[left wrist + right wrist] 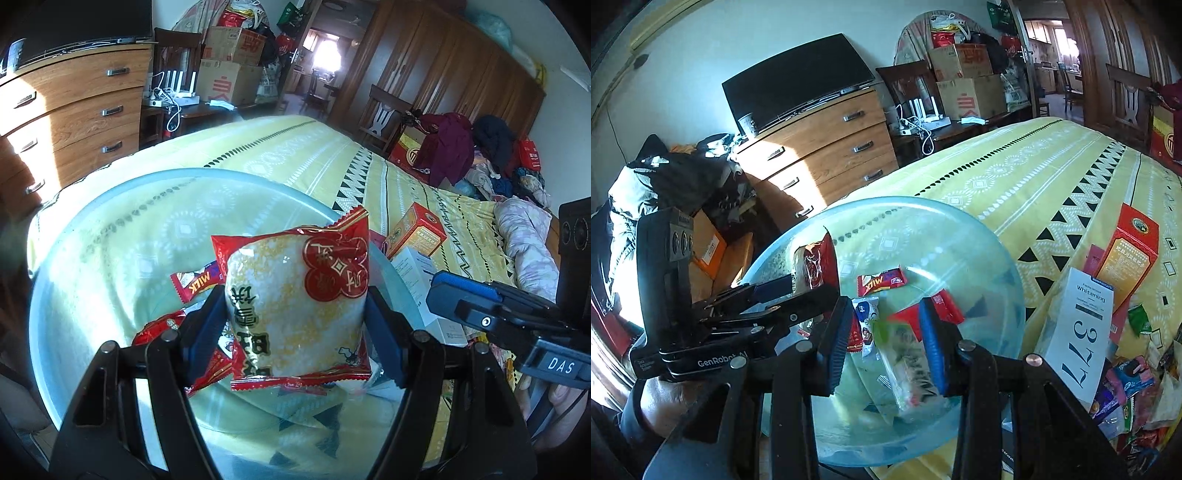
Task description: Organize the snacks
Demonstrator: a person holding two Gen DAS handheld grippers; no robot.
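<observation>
My left gripper (291, 310) is shut on a red-edged clear pack of rice cake (295, 266), held upright over the clear bluish bowl (129, 240). In the right wrist view the same pack (812, 262) sits in the left gripper (792, 286) at the bowl's (923, 229) left rim. My right gripper (886, 317) hangs over the bowl's near side, its blue pads close together on a clear snack packet with green print (908, 362). A red MILK pack (882, 284) and a few other small packs lie in the bowl. The right gripper (443, 295) shows side-on at the right of the left wrist view.
The bowl rests on a bed with a yellow patterned cover (1034, 173). To its right stand an orange-red box (1130, 251) and a white box (1082, 325), with a heap of loose snacks (1137, 387) beyond. A wooden dresser (831, 147) stands behind the bed.
</observation>
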